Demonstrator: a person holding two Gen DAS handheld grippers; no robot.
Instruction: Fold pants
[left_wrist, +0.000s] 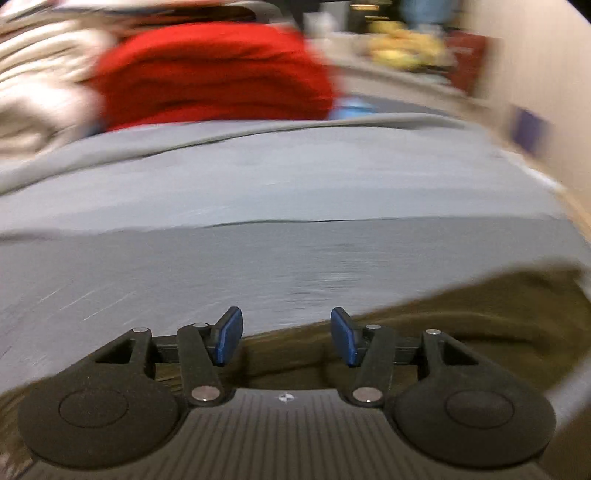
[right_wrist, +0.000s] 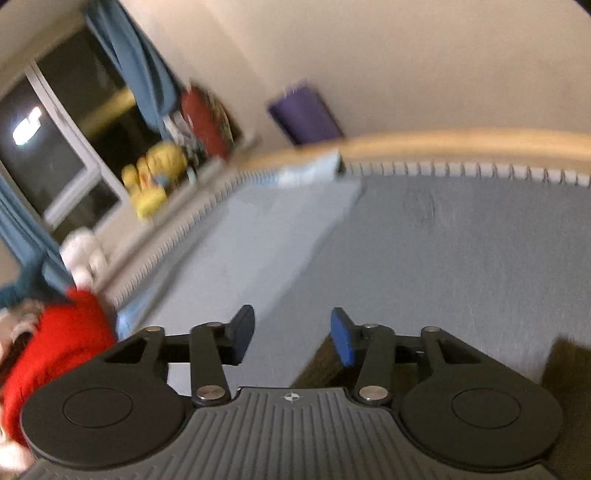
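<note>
Dark olive-brown pants lie on the grey bed cover, at the lower right of the left wrist view and under my left gripper. That gripper is open and empty, just above the pants' edge. In the right wrist view only dark corners of the pants show at the bottom, beside and under my right gripper. The right gripper is open and empty above the bed cover. Both views are blurred by motion.
A red garment and beige folded cloth are piled at the far side of the bed. The red pile also shows at the right wrist view's left. A wooden bed rim, wall, window and yellow toys lie beyond.
</note>
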